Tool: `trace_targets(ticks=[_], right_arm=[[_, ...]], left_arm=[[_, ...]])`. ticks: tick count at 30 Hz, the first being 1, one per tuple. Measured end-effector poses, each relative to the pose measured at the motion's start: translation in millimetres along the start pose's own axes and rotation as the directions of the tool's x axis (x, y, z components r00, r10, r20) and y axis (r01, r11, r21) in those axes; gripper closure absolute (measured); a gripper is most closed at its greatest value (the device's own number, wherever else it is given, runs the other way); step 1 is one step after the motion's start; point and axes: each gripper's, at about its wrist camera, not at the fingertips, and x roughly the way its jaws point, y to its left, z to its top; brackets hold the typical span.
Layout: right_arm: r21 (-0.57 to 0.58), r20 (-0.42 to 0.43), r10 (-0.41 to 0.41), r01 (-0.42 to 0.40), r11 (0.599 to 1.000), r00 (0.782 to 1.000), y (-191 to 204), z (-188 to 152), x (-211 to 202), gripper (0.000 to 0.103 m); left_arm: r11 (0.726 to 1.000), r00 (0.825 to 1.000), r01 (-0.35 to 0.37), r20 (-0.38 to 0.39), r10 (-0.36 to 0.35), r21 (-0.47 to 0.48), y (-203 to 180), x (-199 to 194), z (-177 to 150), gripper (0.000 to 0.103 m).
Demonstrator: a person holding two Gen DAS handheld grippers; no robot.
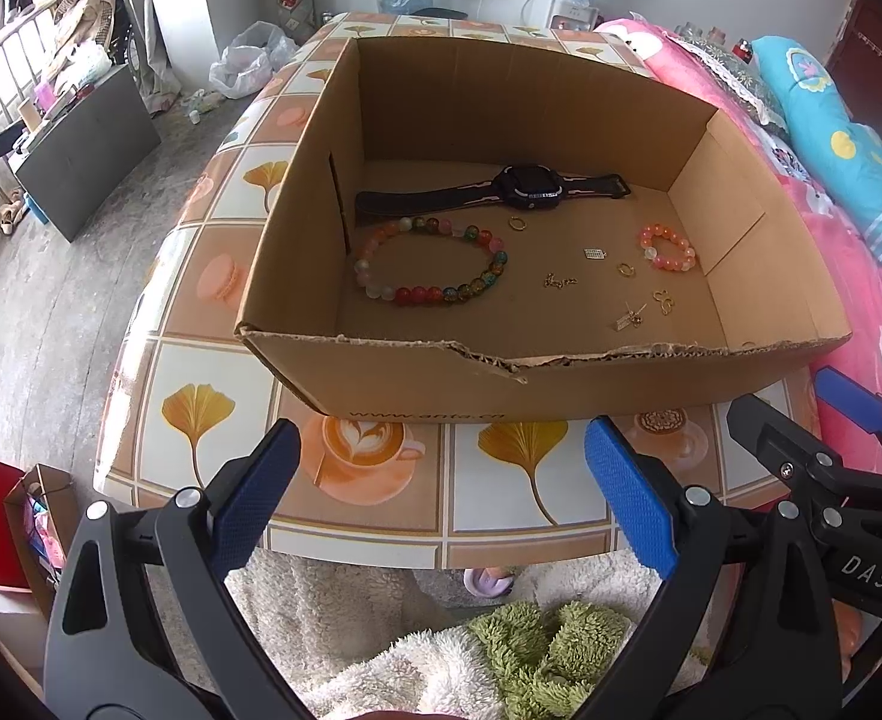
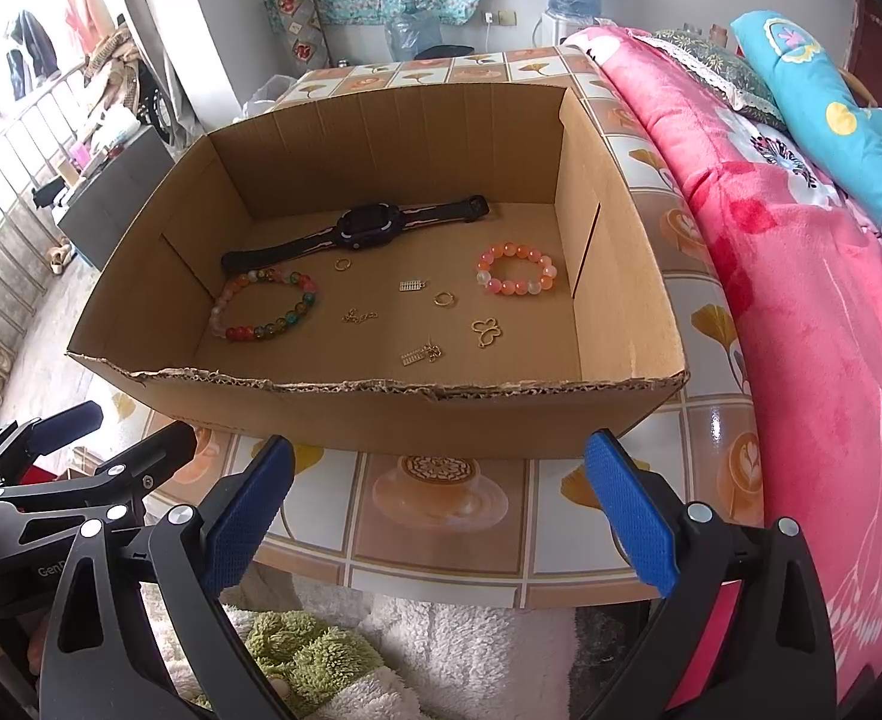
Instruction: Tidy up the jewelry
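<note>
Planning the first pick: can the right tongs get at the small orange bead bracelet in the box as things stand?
Probably yes. The right tongs are open and empty, the cardboard box has no lid, and the small orange bracelet lies alone near the right wall; only the torn front wall must be cleared.

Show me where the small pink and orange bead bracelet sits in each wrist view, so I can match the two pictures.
Left wrist view: the small pink and orange bracelet lies on the box floor at right, near the right wall.
Right wrist view: the same bracelet lies right of centre, near the slit in the right wall.
Shared landmark: the black watch lying along the back of the cardboard box.
</note>
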Motion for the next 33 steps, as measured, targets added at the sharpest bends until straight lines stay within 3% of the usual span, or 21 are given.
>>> trace_targets(ticks=[33], right_arm=[[0.006, -0.008, 0.000, 0.001, 1.000, 1.000, -1.5, -1.6, 0.3, 0.008]], left_arm=[[1.000, 1.000, -0.005, -0.007, 0.005, -0.005, -0.9, 1.0, 1.1, 0.011]])
